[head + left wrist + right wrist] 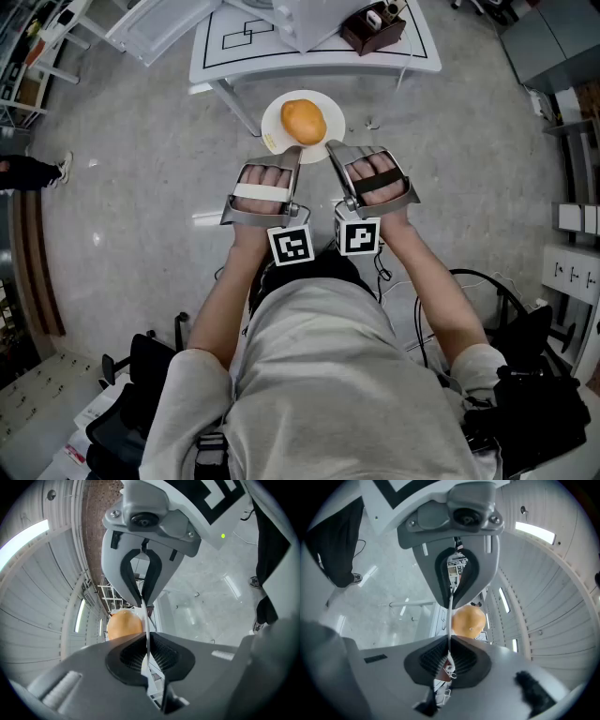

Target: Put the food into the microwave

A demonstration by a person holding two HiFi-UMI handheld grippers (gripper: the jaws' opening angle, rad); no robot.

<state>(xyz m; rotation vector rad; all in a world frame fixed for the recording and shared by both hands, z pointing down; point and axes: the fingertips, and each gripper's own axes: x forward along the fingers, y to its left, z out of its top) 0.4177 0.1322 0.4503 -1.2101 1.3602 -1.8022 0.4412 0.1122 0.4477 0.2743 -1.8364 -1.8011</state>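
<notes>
Now | left claw (pixel 297 155); right claw (pixel 331 150): clamped on plate (pixel 332 105) | food (pixel 303 121) atop

Your head view is bright and even, lit from above; shadows on the floor (pixel 141 187) are faint, and the white plate (pixel 273 120) is close to blown out. Your two gripper views curve hard toward dark round edges. There the ceiling light strips (pixel 23 538) glare white, the floor carries streaky reflections, and the fingers (pixel 126 660) nearest the lens are soft, out of focus.
</notes>
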